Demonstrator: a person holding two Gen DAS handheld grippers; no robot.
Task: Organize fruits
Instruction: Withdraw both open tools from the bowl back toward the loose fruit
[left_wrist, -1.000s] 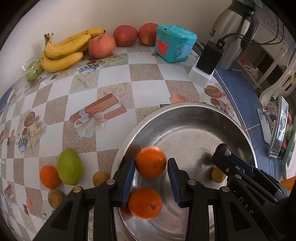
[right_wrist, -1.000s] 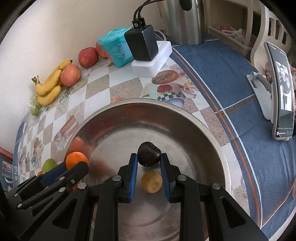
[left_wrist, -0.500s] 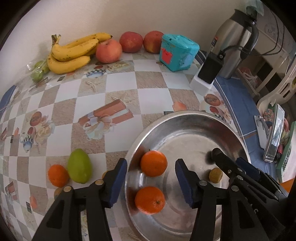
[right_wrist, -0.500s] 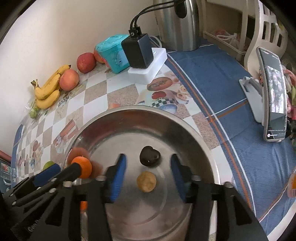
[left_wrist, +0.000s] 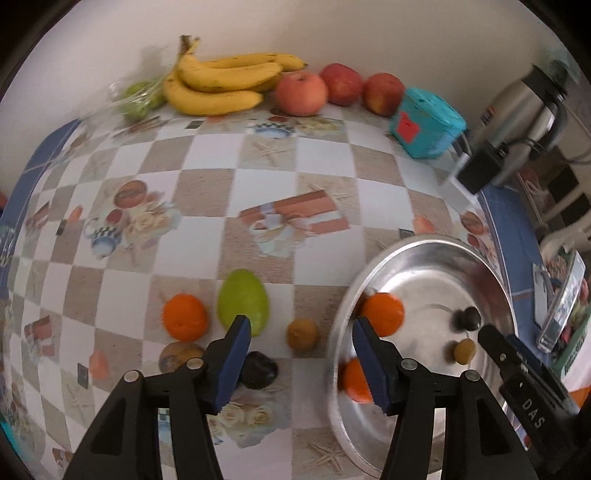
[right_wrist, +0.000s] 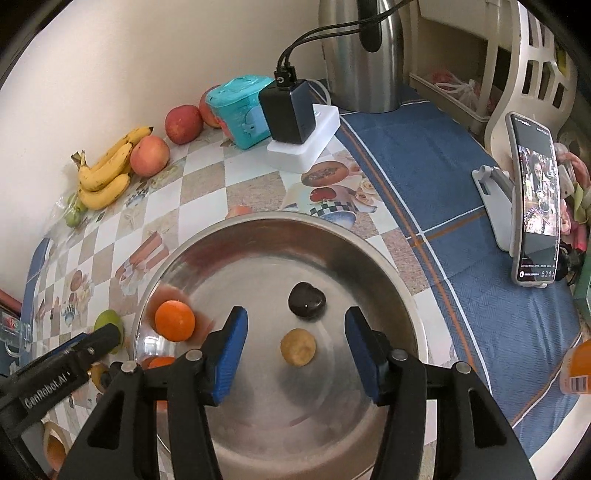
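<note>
Left gripper (left_wrist: 301, 334): jaws spread and they've just been opening, nothing pinched. It hangs over the table right at the left rim of the bowl, with bare tablecloth and a small brownish fruit (left_wrist: 303, 334) showing between the blue pads.
Right gripper (right_wrist: 295, 334): also spread wide, jaws have just opened, gripping nothing. It sits over the middle of the bowl.
Bowl (right_wrist: 373, 254): big steel one, on the checkered tablecloth (left_wrist: 221, 155) near the blue-striped part.
In the bowl: two oranges on the left side, one (right_wrist: 174, 320) sitting clear, the other (left_wrist: 356, 382) half hidden behind a finger of the left gripper. Plus a dark plum-looking fruit (right_wrist: 306, 300) and a small tan round fruit (right_wrist: 298, 347) just below it, both between the right gripper's pads but not touched.
Still on the table: an orange (left_wrist: 184, 316), a green mango (left_wrist: 242, 301) just beside it, a dark fruit (left_wrist: 260, 371) and a brown one (left_wrist: 179, 360) partly behind the left finger.
Back by the wall: bananas (left_wrist: 221, 81), three apples (left_wrist: 301, 93), a bag of green fruit (left_wrist: 138, 98), pretty blurry.
Other stuff: teal box (right_wrist: 240, 105), black charger on a white block (right_wrist: 288, 110), steel kettle (right_wrist: 360, 55), phone on a stand (right_wrist: 535, 199).
</note>
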